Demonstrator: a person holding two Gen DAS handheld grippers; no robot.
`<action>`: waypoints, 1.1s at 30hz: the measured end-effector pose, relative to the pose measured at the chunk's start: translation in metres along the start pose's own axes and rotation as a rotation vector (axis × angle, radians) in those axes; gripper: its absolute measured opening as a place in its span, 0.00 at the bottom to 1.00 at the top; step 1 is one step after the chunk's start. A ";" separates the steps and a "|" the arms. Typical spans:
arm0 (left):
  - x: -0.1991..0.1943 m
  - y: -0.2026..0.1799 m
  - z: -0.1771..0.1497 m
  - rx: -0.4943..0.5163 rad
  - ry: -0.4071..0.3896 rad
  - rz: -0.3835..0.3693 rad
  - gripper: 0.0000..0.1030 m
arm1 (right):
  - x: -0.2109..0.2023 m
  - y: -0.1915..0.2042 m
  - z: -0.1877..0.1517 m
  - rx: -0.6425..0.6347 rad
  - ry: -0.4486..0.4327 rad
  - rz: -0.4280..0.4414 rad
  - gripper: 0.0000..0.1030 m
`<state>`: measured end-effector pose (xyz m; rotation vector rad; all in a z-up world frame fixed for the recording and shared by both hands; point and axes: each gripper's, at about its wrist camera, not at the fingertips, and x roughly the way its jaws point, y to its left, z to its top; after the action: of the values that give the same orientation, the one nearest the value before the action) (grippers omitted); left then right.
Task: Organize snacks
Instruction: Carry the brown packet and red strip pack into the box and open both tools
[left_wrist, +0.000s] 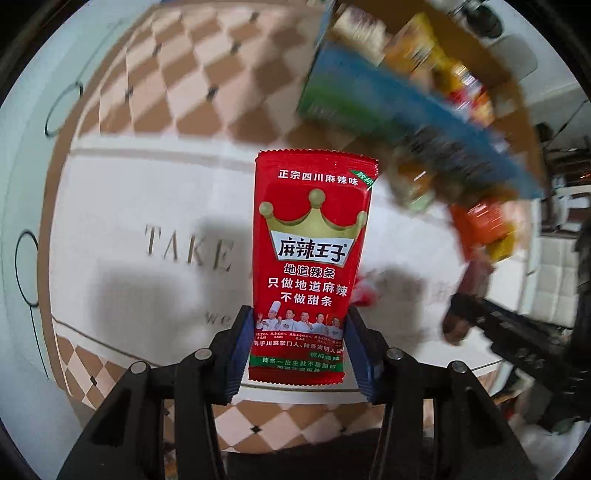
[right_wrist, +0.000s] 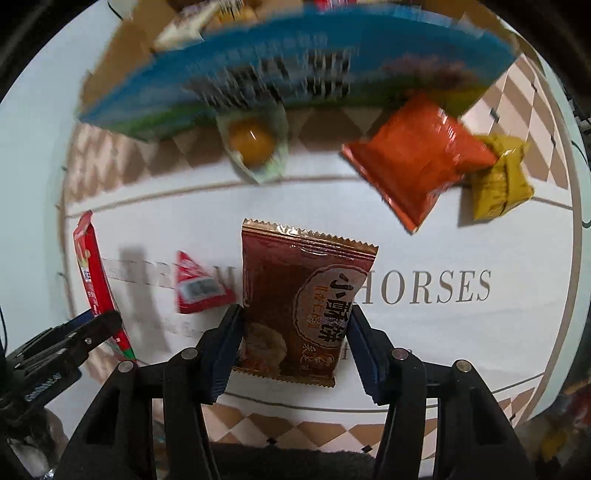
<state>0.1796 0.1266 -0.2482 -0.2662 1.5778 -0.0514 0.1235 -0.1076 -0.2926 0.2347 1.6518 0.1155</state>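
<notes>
My left gripper (left_wrist: 298, 343) is shut on a red spicy-strip packet (left_wrist: 310, 254) with a gold crown, held upright above the table mat (left_wrist: 147, 192). In the right wrist view my right gripper (right_wrist: 293, 341) is shut on a brown biscuit packet (right_wrist: 299, 295), also lifted off the mat. The red spicy-strip packet (right_wrist: 92, 273) and the left gripper's fingers (right_wrist: 92, 326) show at that view's left edge. A blue cardboard box (right_wrist: 295, 62) holding several snacks stands at the far side, blurred.
On the mat (right_wrist: 480, 350) lie a small red triangular packet (right_wrist: 195, 284), an orange packet (right_wrist: 413, 158), a yellow packet (right_wrist: 498, 177) and a clear-wrapped yellow ball snack (right_wrist: 253, 146). The checkered border of the mat runs along the round table's edge.
</notes>
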 end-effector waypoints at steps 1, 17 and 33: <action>-0.022 0.000 0.006 0.008 -0.024 -0.017 0.44 | -0.011 0.001 0.002 0.002 -0.014 0.023 0.57; -0.041 -0.087 0.206 0.151 -0.089 0.009 0.45 | -0.137 0.002 0.138 0.065 -0.231 0.165 0.57; 0.048 -0.079 0.270 0.104 0.074 0.171 0.52 | -0.047 0.005 0.284 0.052 -0.127 0.061 0.59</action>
<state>0.4574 0.0765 -0.2871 -0.0478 1.6606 -0.0103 0.4101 -0.1318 -0.2730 0.3264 1.5225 0.1017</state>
